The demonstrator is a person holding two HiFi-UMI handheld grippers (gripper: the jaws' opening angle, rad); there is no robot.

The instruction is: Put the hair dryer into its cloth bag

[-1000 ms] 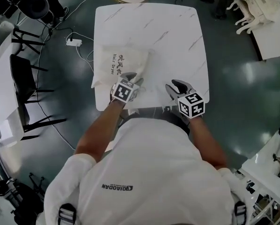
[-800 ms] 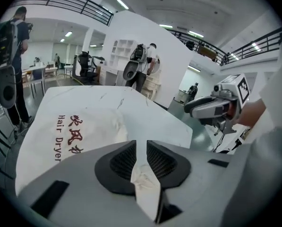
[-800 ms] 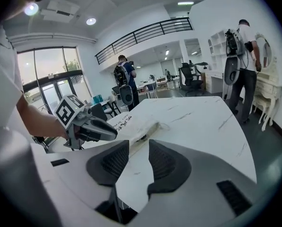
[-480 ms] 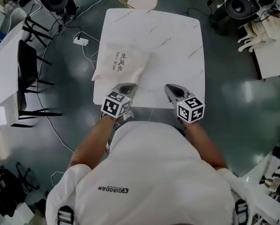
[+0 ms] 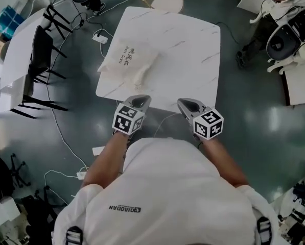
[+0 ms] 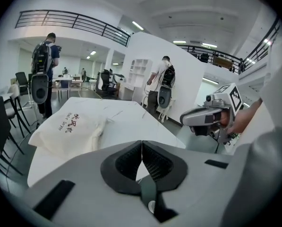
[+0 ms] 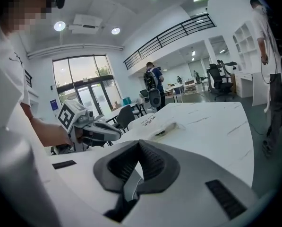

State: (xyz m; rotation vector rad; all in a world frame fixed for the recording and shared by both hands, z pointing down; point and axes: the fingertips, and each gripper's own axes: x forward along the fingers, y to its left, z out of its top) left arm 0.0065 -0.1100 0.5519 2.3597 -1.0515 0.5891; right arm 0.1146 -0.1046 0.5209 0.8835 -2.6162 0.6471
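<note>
Whatever fills the cloth bag (image 5: 127,61) is hidden by its fabric.

The cloth bag (image 5: 127,61) lies flat on the white marbled counter (image 5: 188,50), over by its left side, with one corner reaching the counter's edge. It is cream-coloured, soft and creased. Dark red characters are printed on its upper face, with the words "Hair Dryer" alongside them. It looks plump and filled out in the middle rather than limp. The narrower, bunched end points toward the counter's near edge. In the right gripper view a dark sliver (image 7: 160,133) shows at that end, too small to tell what it is.
</note>
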